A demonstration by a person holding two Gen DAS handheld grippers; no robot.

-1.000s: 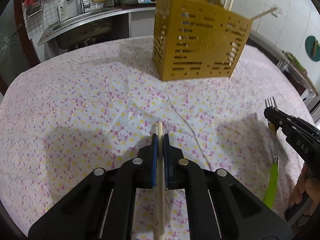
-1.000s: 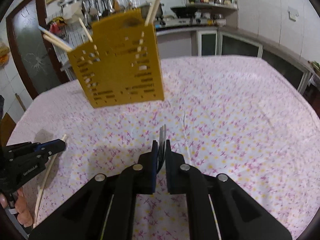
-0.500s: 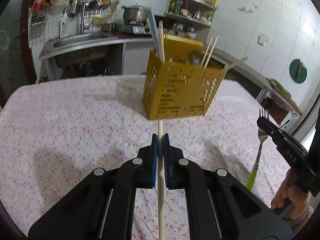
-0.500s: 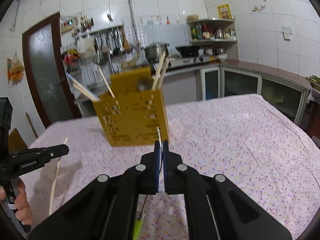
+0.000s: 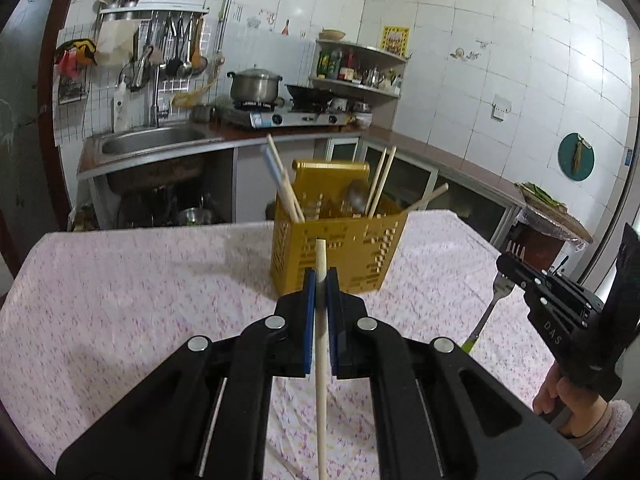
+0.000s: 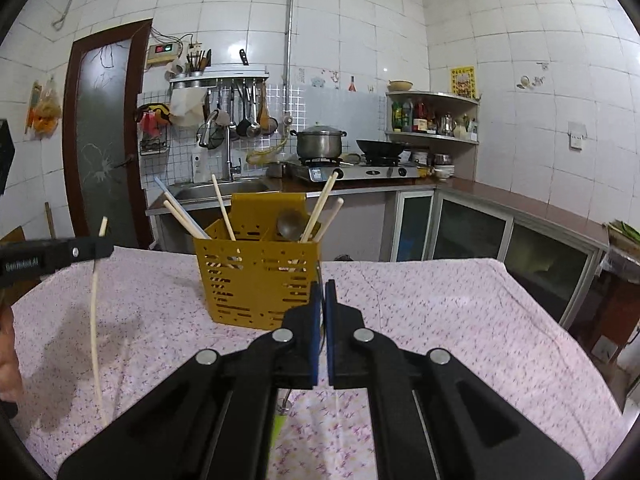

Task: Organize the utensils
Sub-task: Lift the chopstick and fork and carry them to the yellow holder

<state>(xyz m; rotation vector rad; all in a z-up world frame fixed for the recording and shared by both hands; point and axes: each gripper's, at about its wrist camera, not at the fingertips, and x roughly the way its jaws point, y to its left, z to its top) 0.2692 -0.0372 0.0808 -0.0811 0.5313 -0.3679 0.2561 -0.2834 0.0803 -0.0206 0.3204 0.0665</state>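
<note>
facing fork, left view only

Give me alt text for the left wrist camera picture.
The left gripper clamps a wooden chopstick above a floral tablecloth, pointing toward a yellow slotted utensil holder with chopsticks in it. At right, the right gripper holds a green-handled fork; a kitchen counter lies behind.
</note>
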